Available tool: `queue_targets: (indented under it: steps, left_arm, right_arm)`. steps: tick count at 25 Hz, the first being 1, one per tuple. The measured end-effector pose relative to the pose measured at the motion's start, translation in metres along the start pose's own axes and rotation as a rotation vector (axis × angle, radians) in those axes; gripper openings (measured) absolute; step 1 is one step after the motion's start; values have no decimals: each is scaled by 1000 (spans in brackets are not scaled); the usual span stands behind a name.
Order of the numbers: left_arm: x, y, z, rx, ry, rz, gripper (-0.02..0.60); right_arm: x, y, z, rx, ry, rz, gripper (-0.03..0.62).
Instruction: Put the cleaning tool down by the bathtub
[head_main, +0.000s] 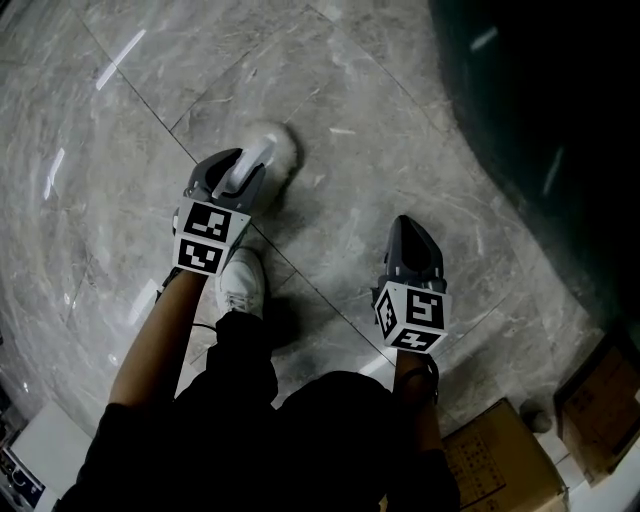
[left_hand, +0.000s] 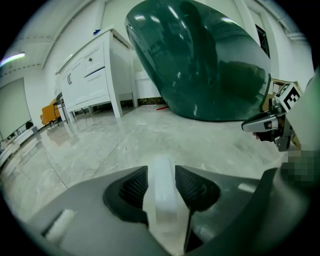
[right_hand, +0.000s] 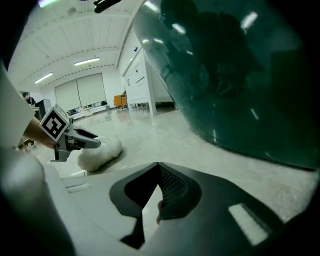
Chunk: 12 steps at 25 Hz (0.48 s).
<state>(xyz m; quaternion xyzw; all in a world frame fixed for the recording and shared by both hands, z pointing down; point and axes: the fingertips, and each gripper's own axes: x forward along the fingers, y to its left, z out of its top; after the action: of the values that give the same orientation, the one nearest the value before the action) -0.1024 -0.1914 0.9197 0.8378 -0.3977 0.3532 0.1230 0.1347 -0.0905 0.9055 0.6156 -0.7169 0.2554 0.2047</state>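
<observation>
Firmly clamped between the jaws of the left gripper (left_hand: 162, 172) is the white handle (left_hand: 161, 200) of the cleaning tool (head_main: 262, 155), whose fluffy white head (right_hand: 102, 152) is rested on the grey marble floor (head_main: 350, 80). The jaws of the right gripper (right_hand: 159, 167) are closed tip to tip with nothing held between them. The dark green bathtub (head_main: 560, 120) is seen near the right gripper, apart from the tool. A white shoe (head_main: 242, 285) is seen just behind the left gripper
</observation>
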Motion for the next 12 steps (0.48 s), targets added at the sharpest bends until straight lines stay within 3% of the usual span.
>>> queue_targets:
  steps: [4,12]
  left_arm:
    - [-5,1,3,-6,-15,-1,204]
    - [-22,-2,16,4,-46,8,218]
  right_arm:
    - [-2,1,5,-7,-7,-1,14]
    - [-9,2,24,-4,-34,-1,14]
